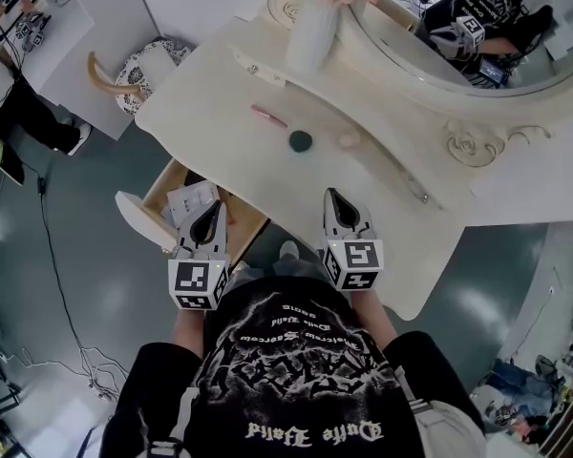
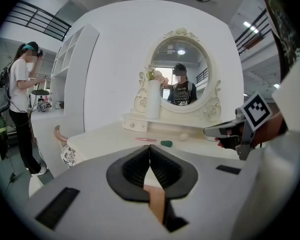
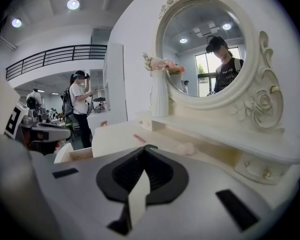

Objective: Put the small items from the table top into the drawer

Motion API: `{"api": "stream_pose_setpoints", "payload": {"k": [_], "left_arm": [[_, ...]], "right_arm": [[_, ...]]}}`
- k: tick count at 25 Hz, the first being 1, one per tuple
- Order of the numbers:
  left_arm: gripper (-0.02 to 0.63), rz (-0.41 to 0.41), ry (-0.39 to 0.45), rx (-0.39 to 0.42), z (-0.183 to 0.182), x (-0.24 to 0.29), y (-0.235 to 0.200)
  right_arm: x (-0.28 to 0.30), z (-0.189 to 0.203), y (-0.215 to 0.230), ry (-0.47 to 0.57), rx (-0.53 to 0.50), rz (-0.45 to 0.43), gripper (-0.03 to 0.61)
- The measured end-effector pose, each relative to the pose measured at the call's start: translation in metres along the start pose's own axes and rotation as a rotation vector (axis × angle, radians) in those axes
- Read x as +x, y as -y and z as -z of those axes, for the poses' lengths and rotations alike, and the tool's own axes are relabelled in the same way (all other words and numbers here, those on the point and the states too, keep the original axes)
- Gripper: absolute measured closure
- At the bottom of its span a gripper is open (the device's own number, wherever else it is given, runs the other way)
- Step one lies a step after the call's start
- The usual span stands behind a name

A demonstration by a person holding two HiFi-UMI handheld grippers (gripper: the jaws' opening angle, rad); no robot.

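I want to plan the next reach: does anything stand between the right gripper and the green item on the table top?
Nothing visible does. Only bare table top lies between the shut, empty right gripper and the green item; the pink stick and pale ball lie aside.

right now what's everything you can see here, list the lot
dressing table: one, cream, centre
mirror: one, oval, cream frame, back of table
vase: one, white, pink flowers, by the mirror
stick: one, pink, table top
round item: one, dark green, table top
pale item: one, pinkish cream, right of the green one
drawer: one, open, table's left
white box: at least one, inside the drawer
stool: one, patterned seat, beyond the table
bystander: one, dark trousers, far left
left gripper: grey, shut, empty, over the drawer
right gripper: grey, shut, empty, over the table's front edge
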State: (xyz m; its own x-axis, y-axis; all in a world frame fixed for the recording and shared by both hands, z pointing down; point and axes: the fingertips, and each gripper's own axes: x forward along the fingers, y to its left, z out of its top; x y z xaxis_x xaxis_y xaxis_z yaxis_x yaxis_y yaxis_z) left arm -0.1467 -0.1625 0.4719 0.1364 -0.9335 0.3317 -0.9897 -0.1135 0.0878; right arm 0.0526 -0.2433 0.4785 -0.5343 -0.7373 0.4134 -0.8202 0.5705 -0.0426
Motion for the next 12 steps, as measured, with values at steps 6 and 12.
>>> {"api": "stream_pose_setpoints", "payload": {"k": [6,12], "left_arm": [[0.598,-0.001,0.001,0.001,0.0003,-0.0029,0.0002],[0.598,0.0,0.003,0.001,0.0005,-0.0043,0.0012]], "right_arm": [[-0.0035,0.0031,0.0,-0.007,-0.011,0.005,0.569],[-0.0062,0.0018,0.0009,0.002,-0.012,0.01,0.569]]}}
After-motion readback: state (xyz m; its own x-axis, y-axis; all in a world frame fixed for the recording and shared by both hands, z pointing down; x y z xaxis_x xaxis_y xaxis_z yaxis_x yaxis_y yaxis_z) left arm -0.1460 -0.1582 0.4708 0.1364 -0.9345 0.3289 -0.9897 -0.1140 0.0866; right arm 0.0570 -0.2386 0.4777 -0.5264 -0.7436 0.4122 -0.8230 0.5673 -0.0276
